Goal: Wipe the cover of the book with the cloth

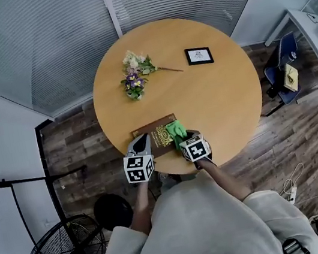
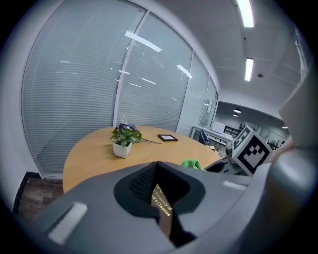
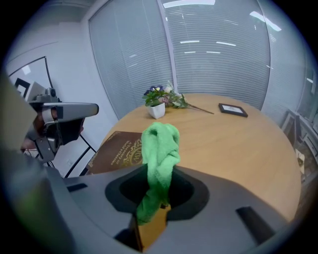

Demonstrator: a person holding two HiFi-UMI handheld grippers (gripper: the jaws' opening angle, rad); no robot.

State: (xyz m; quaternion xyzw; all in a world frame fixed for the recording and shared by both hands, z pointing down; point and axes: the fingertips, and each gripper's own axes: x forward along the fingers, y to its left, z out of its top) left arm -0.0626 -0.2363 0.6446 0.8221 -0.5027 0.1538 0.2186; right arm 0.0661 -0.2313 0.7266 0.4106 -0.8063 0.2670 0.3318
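Over the table [image 1: 221, 100], left tongs [image 1: 142, 138] pinch book [image 1: 159, 136], right tongs [image 1: 182, 139] pinch cloth [image 1: 176, 129]; pot [image 2: 121, 149] holds flowers [image 2: 126, 133].

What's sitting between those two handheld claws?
Seen in the head view: a brown book, gripped by the left gripper, and over its right end a green cloth held by the right gripper.

The room is evenly bright, lit by ceiling strip lights [image 2: 247, 15] whose reflections streak the blinds [image 2: 89, 89] behind glass as pale glare, and shadows on the round table [image 1: 214, 95] are faint. All three views bow hard at the edges, both gripper views darken to black corners, and the body of the left gripper [image 2: 160, 197] looks soft close to the lens.
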